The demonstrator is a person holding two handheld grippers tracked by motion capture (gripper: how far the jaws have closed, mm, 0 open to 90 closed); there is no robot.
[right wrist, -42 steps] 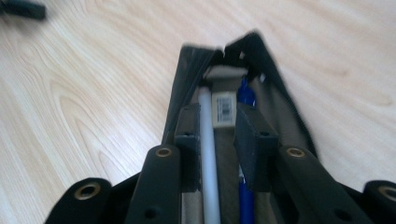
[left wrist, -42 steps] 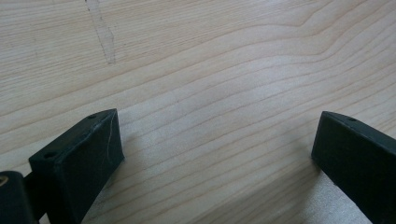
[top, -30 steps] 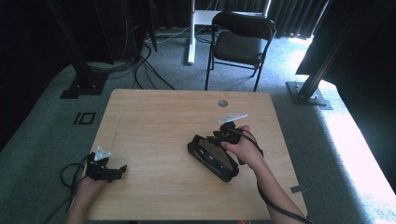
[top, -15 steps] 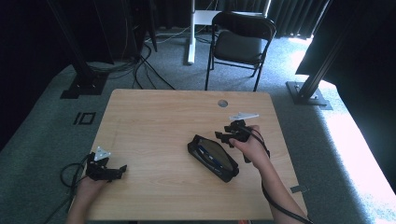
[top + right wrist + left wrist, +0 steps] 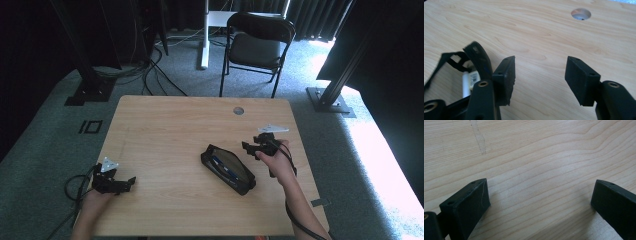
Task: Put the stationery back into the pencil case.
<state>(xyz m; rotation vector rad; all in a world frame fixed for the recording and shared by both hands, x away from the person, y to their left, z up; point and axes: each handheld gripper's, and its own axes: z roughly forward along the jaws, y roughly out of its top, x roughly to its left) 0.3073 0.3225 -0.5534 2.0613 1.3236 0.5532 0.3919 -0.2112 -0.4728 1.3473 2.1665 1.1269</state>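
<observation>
Black pencil case (image 5: 228,169) lies open on the wooden table (image 5: 170,125), right of centre, lying slantwise, zip mouth up, pens visible inside. Right gripper (image 5: 255,146) sits just beside the case's far right end, apart from it; its jaws have just been opening and now stand well apart with bare wood between them, gripping nothing. In the right gripper view the case's rim (image 5: 477,58) curls up just outside one jaw, a white pen (image 5: 466,83) showing under it. Left gripper (image 5: 122,184) rests near the table's near left edge, well apart from the case, jaws wide over bare wood, empty (image 5: 537,202). Round cable hole (image 5: 238,110) near the far edge, folding chair (image 5: 257,45) beyond the table. Judged step: right gripper lining up on the case's end or rim, perhaps the zip. To do it well: swing the jaws across so the rim sits squarely between them before closing, come in low, take fabric only, not the pen. Bring the left gripper over to pin the other end, or the soft case will likely slide and twist under the pull.
</observation>
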